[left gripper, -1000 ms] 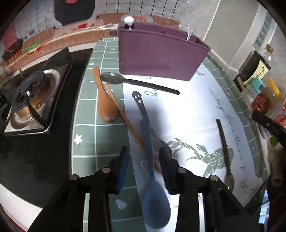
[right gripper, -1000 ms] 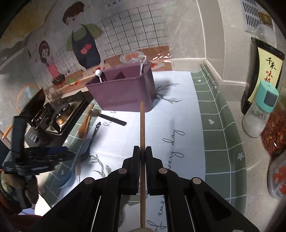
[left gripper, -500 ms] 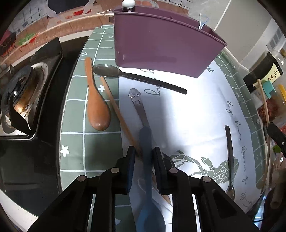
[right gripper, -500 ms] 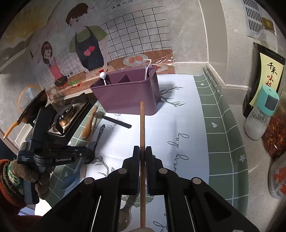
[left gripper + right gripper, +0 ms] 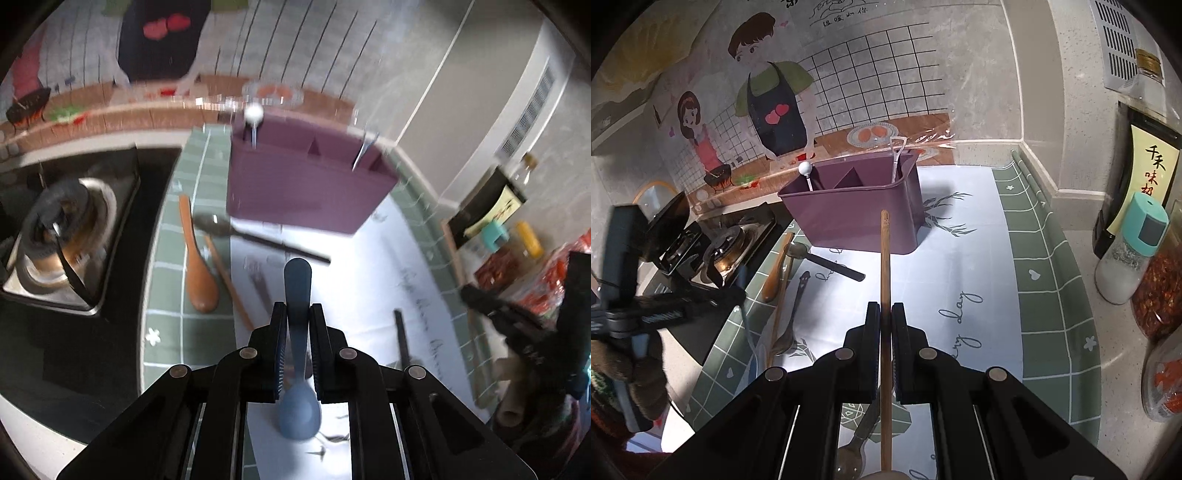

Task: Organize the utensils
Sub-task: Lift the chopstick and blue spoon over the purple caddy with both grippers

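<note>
Two claws busy: left claw just closed, pinching blue spoon; right claw pinching wooden chopstick; purple organizer ahead.

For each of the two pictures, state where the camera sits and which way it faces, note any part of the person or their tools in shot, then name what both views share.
Left wrist: on the left gripper, facing forward and down over the patterned mat; its jaws, just closing, grip a blue plastic spoon; the other gripper shows at right.
Right wrist: on the right gripper, facing the same way; it pinches a bamboo chopstick; a gloved hand shows at left.
Shared: purple plastic utensil holder, brown wooden spoon, gas stove.
</note>
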The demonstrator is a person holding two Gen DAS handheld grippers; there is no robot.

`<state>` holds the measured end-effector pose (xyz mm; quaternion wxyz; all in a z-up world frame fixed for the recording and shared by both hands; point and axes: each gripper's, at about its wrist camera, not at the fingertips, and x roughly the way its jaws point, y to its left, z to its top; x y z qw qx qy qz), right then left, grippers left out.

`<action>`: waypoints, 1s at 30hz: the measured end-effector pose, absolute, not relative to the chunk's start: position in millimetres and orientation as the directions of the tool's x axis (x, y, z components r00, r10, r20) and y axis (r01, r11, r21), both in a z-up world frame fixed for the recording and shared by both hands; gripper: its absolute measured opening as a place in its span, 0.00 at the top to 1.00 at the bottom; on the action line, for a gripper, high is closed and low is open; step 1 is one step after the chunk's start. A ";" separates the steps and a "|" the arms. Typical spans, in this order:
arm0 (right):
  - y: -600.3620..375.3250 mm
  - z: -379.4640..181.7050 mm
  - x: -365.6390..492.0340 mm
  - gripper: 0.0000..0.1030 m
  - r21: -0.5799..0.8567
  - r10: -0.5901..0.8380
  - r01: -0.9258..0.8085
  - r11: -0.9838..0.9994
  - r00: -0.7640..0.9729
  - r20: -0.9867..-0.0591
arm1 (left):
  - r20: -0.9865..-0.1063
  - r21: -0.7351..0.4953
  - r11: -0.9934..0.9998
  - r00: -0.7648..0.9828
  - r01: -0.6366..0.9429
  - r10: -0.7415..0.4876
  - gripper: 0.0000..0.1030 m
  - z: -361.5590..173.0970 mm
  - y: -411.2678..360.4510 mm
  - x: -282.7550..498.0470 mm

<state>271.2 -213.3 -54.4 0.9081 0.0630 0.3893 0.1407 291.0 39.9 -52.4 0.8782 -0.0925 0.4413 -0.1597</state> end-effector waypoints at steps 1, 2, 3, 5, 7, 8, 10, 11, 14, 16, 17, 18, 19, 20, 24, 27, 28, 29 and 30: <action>-212.5 -54.0 272.3 0.95 0.224 0.305 -0.208 0.952 0.658 -0.688 | -0.736 -0.305 0.931 0.571 0.201 -0.364 0.88 -47.4 40.2 290.7; -211.3 -52.2 273.9 0.95 0.223 0.305 -0.208 0.952 0.662 -0.685 | -0.722 -0.306 0.930 0.586 0.204 -0.367 0.88 -40.1 41.8 289.8; -210.9 -49.4 274.9 0.95 0.224 0.305 -0.208 0.952 0.669 -0.677 | -0.707 -0.307 0.929 0.604 0.209 -0.369 0.88 -31.9 42.6 289.3; -209.8 -33.2 278.5 0.95 0.235 0.318 -0.217 0.948 0.703 -0.636 | -0.666 -0.314 0.923 0.641 0.223 -0.381 0.88 -8.4 44.6 291.9; -206.8 -0.4 285.1 0.95 0.234 0.333 -0.240 0.942 0.759 -0.560 | -0.594 -0.312 0.913 0.696 0.263 -0.403 0.88 31.1 44.9 297.9; -205.1 17.3 288.7 0.95 0.225 0.336 -0.254 0.941 0.786 -0.519 | -0.564 -0.302 0.912 0.720 0.276 -0.405 0.88 47.2 45.0 301.4; -199.5 64.0 299.6 0.95 0.193 0.334 -0.276 0.941 0.846 -0.415 | -0.484 -0.287 0.905 0.768 0.314 -0.420 0.88 90.7 45.4 312.2; -197.0 83.9 305.1 0.95 0.181 0.333 -0.285 0.941 0.868 -0.368 | -0.448 -0.287 0.900 0.784 0.329 -0.430 0.88 109.9 46.8 318.5; -188.2 131.9 330.4 0.95 0.165 0.340 -0.307 0.937 0.911 -0.233 | -0.379 -0.268 0.896 0.816 0.354 -0.436 0.88 154.0 47.0 343.3; -182.9 139.9 356.6 0.95 0.171 0.356 -0.323 0.931 0.907 -0.226 | -0.367 -0.237 0.909 0.834 0.343 -0.411 0.88 165.1 45.8 366.1; -180.8 137.5 372.1 0.95 0.185 0.358 -0.320 0.929 0.905 -0.230 | -0.373 -0.235 0.911 0.835 0.337 -0.405 0.88 164.3 47.3 374.9; -178.8 133.1 381.3 0.95 0.193 0.363 -0.323 0.927 0.902 -0.234 | -0.392 -0.237 0.912 0.826 0.334 -0.405 0.88 160.2 47.2 390.5; -176.1 124.1 393.0 0.95 0.196 0.367 -0.325 0.925 0.899 -0.240 | -0.410 -0.237 0.916 0.821 0.324 -0.397 0.88 154.7 47.2 401.5; -174.8 116.0 400.9 0.95 0.196 0.361 -0.319 0.927 0.899 -0.246 | -0.425 -0.235 0.920 0.818 0.313 -0.387 0.88 149.7 47.2 409.3; -172.3 76.1 434.6 0.95 0.239 0.359 -0.296 0.925 0.887 -0.291 | -0.499 -0.237 0.931 0.787 0.278 -0.362 0.88 117.2 44.8 440.9; -170.9 52.4 450.4 0.95 0.245 0.343 -0.269 0.931 0.874 -0.343 | -0.526 -0.264 0.925 0.763 0.273 -0.375 0.88 95.4 43.3 450.1; -172.0 48.5 452.9 0.95 0.251 0.341 -0.263 0.932 0.872 -0.350 | -0.531 -0.271 0.923 0.758 0.273 -0.380 0.88 90.5 42.3 449.9; -173.8 43.6 453.5 0.95 0.262 0.345 -0.262 0.929 0.868 -0.357 | -0.534 -0.277 0.921 0.753 0.274 -0.385 0.88 87.4 41.9 451.7; -175.3 41.7 451.8 0.95 0.266 0.349 -0.264 0.927 0.866 -0.357 | -0.535 -0.282 0.919 0.750 0.276 -0.389 0.88 84.7 41.9 453.5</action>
